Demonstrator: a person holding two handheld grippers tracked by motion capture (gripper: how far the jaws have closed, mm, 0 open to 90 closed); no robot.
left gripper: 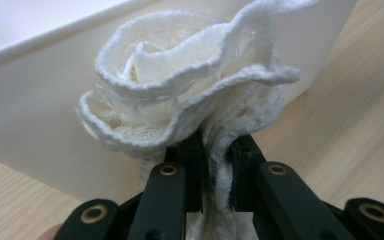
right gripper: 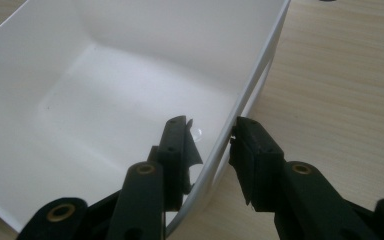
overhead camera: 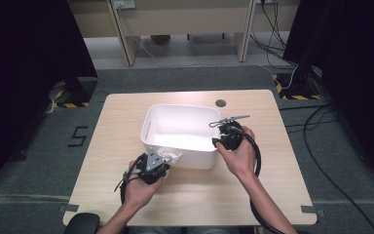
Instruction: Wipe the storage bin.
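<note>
A white plastic bin stands in the middle of the wooden table. My left gripper is at the bin's near wall, outside it, shut on a bunched white cloth. In the left gripper view the cloth fans out like a rosette above the left gripper, in front of the bin's wall. My right gripper is at the bin's right rim. In the right gripper view the right gripper straddles the wall of the bin, one jaw inside and one outside, pinching it. The bin's inside is bare.
A round cable hole sits near the table's far edge. Bare tabletop lies to the right of the bin. Cables trail over the floor at the right, and black stands flank the table's far corners.
</note>
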